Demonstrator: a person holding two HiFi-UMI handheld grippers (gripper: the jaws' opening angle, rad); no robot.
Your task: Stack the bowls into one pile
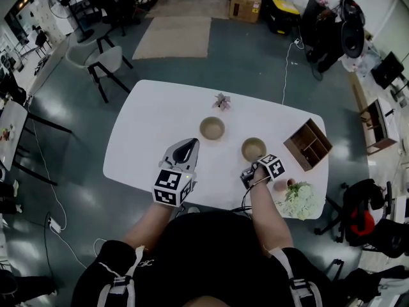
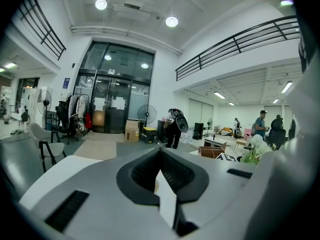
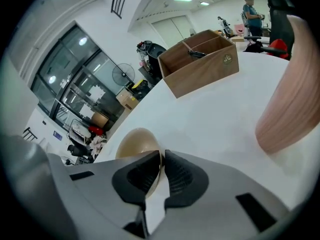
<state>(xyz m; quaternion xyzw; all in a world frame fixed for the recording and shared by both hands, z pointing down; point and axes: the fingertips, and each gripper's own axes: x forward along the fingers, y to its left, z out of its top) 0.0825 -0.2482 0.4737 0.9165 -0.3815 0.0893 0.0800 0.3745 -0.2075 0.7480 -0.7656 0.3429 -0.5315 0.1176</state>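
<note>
Currently no stacking is done: both bowls stand apart on the table (image 1: 144,130), mid-frame in the head view. My right gripper (image 3: 161,156) is pinched on the near rim of the right-hand bowl (image 1: 254,149). The upper-left bowl (image 1: 211,128) is untouched. My left gripper (image 2: 160,151) is closed, empty. Remaining: lift and nest.

head view looks steeply down while both gripper views skim low across the shared table (image 1: 147,133).
</note>
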